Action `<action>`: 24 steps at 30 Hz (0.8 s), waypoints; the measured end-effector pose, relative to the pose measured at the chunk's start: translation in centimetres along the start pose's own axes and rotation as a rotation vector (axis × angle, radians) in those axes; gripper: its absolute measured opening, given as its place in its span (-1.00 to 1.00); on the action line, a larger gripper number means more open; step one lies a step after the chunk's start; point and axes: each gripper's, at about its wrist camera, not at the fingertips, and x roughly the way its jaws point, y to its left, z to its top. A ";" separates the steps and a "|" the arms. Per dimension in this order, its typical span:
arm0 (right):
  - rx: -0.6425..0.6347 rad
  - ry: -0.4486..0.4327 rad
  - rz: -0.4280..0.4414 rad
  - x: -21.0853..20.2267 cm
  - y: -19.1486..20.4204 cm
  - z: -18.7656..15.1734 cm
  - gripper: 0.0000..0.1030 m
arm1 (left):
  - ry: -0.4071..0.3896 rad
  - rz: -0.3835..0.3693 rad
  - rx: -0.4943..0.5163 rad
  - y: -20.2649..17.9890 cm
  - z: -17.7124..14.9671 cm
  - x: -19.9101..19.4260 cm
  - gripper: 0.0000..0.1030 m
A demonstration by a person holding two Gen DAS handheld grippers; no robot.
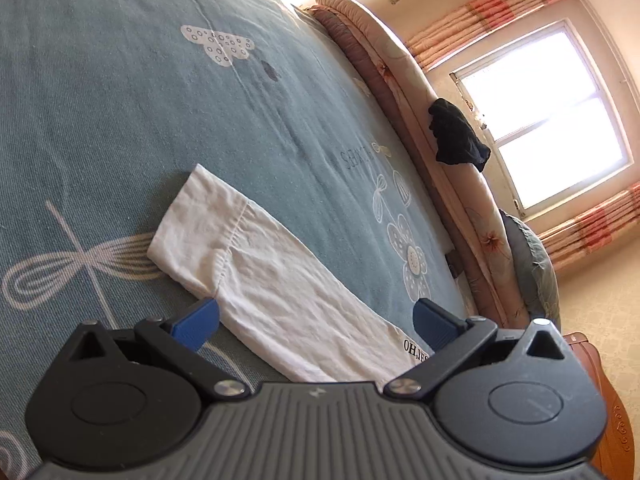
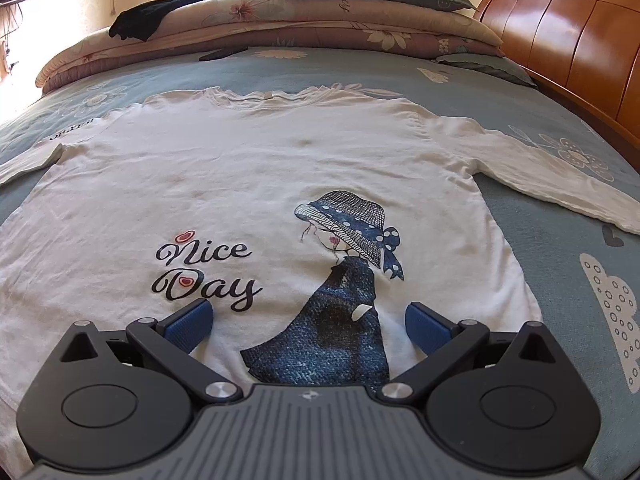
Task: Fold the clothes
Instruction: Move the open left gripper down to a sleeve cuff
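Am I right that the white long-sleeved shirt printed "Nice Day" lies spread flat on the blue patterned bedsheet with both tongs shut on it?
Not quite: the right wrist view shows the white long-sleeved shirt flat on the blue patterned bedsheet, but the right tongs are open, and the left wrist view shows the left tongs open too.

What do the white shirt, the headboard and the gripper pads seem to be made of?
Shirt: probably soft cotton knit, matte, finely wrinkled.
Headboard: wood, glossy; reddish-brown panels with reflections and carving.
Pads: blue, ribbed, likely plastic or rubber; which one, I cannot tell.
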 end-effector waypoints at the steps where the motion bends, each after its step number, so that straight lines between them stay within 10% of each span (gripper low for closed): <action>1: -0.001 0.001 0.000 0.0 0.0 0.0 1.00 | 0.006 -0.006 -0.034 0.4 -0.5 0.4 0.99; 8: 0.001 0.002 0.000 0.0 0.0 0.1 1.00 | -0.108 -0.063 -0.256 4.1 -1.7 1.5 0.99; 24: 0.007 -0.010 -0.001 0.0 0.1 0.0 1.00 | -0.203 -0.059 -0.376 4.8 0.4 3.4 0.99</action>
